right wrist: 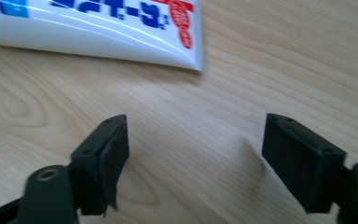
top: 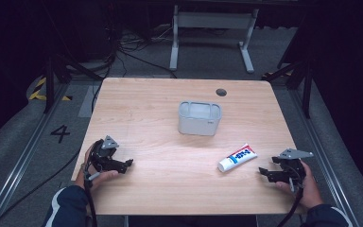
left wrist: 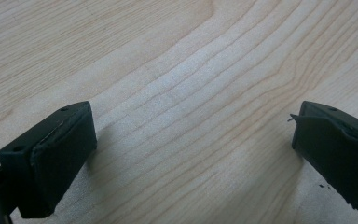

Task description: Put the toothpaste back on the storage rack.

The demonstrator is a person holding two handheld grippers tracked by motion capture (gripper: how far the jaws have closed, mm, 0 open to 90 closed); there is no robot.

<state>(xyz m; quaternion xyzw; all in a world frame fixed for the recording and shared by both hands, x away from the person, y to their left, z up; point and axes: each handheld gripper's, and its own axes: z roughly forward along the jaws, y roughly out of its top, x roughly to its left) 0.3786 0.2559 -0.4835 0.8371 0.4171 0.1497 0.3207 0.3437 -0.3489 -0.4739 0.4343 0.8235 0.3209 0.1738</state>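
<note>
One white tube (top: 237,157) lies right of one grey bin (top: 199,118); left gripper (top: 126,164) and right gripper (top: 263,173) gape wide, empty.

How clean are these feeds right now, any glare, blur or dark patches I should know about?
High view: table evenly lit, surroundings nearly black, slightly soft overall. Left gripper view: wood grain sharp, a pale sheen across it, the left gripper jaws soft-edged. Right gripper view: glare streaks on the toothpaste tube, its print blurred; soft shadows beside the right gripper jaws.
</note>
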